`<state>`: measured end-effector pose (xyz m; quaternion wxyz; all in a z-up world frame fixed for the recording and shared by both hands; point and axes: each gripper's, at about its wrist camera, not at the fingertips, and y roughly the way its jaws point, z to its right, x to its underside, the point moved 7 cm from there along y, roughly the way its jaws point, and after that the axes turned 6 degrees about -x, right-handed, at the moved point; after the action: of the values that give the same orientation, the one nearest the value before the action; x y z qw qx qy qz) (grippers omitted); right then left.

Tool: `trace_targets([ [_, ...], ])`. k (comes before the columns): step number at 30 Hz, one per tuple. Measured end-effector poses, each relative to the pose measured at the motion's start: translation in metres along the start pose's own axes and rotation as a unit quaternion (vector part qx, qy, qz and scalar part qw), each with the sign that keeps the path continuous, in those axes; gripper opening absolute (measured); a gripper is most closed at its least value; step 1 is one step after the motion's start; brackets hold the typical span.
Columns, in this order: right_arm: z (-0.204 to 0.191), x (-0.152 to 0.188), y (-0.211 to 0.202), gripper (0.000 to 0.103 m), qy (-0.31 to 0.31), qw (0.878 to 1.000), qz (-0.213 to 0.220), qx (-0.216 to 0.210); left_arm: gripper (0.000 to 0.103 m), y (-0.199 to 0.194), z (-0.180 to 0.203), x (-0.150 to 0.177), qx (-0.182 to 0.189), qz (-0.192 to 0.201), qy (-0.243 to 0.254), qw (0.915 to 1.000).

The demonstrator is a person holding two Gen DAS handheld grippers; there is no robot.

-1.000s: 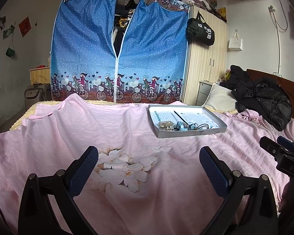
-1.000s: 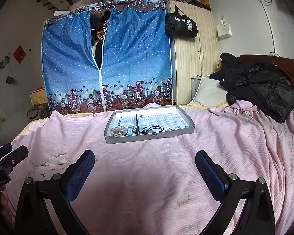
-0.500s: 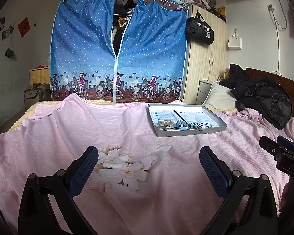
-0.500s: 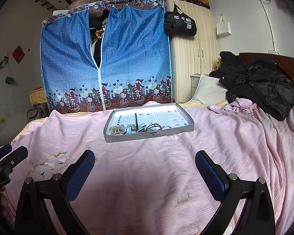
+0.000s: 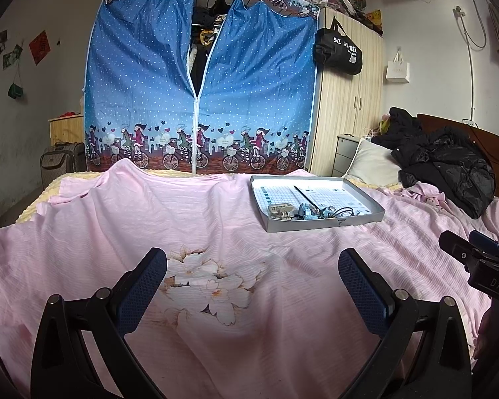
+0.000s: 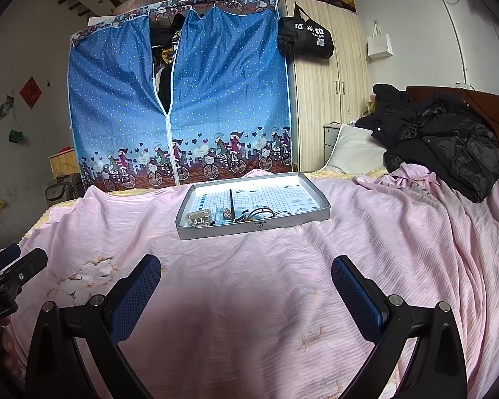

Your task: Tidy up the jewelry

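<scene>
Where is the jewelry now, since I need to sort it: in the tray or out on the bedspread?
In the tray: the jewelry is heaped along its near wall.

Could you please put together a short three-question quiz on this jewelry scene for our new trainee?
1. True or false: the left tool grips a necklace.
2. The tray rests on: A) a wooden desk B) the pink bedsheet C) the floor
3. Fill in: the jewelry pieces are bunched along the tray's ____ edge, seen from the right tool.

Key: 1 false, both tools are open and empty; 2 B; 3 near.
</scene>
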<state>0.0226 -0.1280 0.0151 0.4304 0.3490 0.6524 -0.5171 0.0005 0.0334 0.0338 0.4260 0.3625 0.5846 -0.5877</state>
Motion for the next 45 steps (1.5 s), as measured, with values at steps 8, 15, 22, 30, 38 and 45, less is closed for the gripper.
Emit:
trace_targets([
  [8, 0.0011, 0.0009, 0.0008, 0.103, 0.002, 1.0, -0.004, 0.003, 0.101, 0.0024, 0.0003, 0.0016, 0.0, -0.003, 0.003, 1.0],
  [15, 0.0011, 0.0012, 0.0005, 0.103, 0.002, 1.0, -0.004, 0.003, 0.101, 0.0031, 0.0006, 0.0024, 0.001, -0.005, 0.003, 1.0],
  [22, 0.0014, 0.0003, 0.0011, 0.103, 0.003, 1.0, -0.004, 0.002, 0.101, 0.003, 0.0006, 0.0027, 0.001, -0.005, 0.004, 1.0],
  [30, 0.0032, 0.0003, 0.0009, 0.103, 0.004, 1.0, -0.005, 0.003, 0.101, 0.0043, 0.0009, 0.0041, 0.001, -0.005, 0.005, 1.0],
  [38, 0.0052, 0.0042, -0.0004, 0.103, 0.006, 1.0, -0.008, 0.004, 0.101, 0.0075, -0.0024, 0.007, 0.003, -0.008, 0.002, 1.0],
  [45, 0.0061, 0.0057, -0.0008, 0.103, 0.007, 1.0, -0.01, 0.006, 0.101, 0.0051, -0.0064, 0.0047, -0.016, -0.017, -0.011, 0.9997],
])
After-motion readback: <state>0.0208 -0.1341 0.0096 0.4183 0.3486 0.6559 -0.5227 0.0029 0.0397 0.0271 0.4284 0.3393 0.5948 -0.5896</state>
